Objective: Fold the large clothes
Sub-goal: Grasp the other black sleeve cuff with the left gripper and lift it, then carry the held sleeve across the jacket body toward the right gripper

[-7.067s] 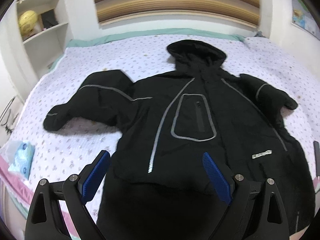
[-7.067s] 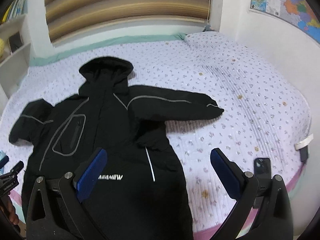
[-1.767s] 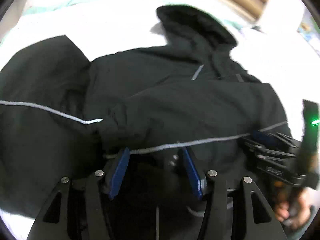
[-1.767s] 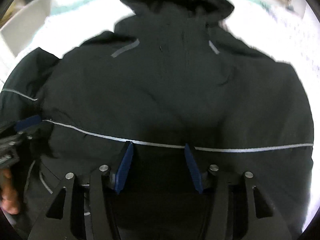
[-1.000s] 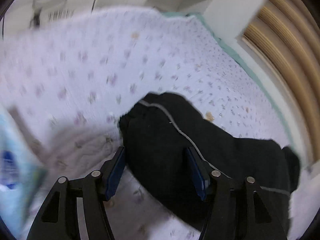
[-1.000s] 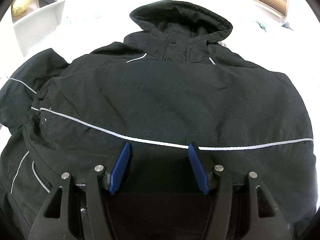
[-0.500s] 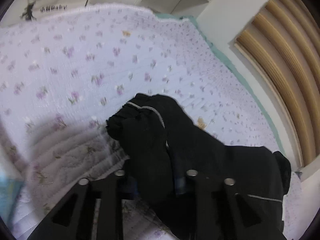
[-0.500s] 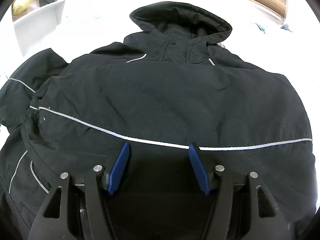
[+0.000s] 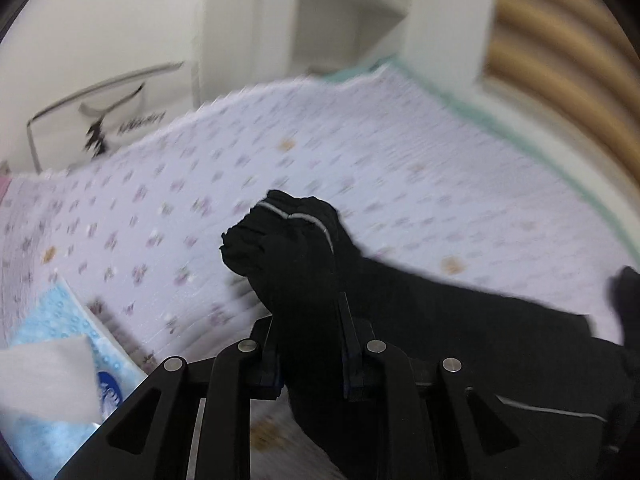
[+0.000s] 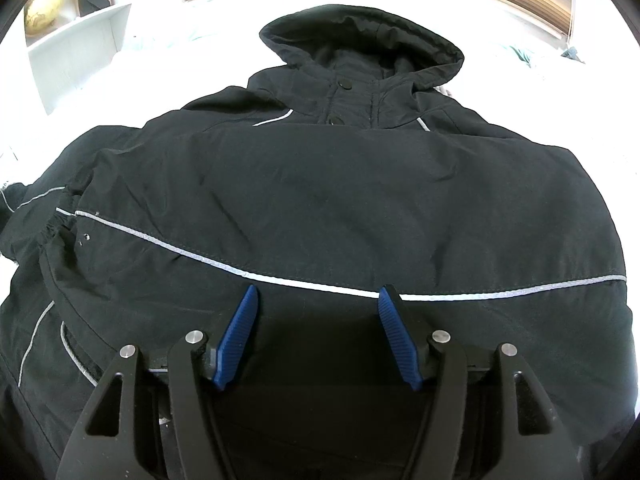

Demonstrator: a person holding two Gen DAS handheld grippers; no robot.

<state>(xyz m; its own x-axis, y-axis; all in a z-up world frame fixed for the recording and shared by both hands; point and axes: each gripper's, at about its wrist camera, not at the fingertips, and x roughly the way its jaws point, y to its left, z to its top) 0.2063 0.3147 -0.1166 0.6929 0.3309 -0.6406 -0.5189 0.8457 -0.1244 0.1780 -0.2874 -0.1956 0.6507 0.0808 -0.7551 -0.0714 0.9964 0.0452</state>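
A black hooded jacket (image 10: 320,184) with thin grey reflective piping lies on the bed, hood at the far side. One sleeve is folded across its chest. My right gripper (image 10: 316,300) is open and hovers just above that folded sleeve, blue fingertips (image 10: 244,320) either side of the piping. In the left wrist view my left gripper (image 9: 308,320) is shut on the cuff of the other sleeve (image 9: 288,240) and holds it up off the bed, the sleeve trailing away to the right.
The bed (image 9: 400,184) has a pale lilac floral quilt. A blue tissue pack (image 9: 52,368) lies near its near left edge. A white bookshelf (image 9: 344,12) stands beyond the bed's left side, a striped headboard (image 9: 560,64) at the back.
My left gripper closed on the left sleeve cuff and has lifted it off the bed. The view is blurred by motion. My right gripper stays open above the folded sleeve.
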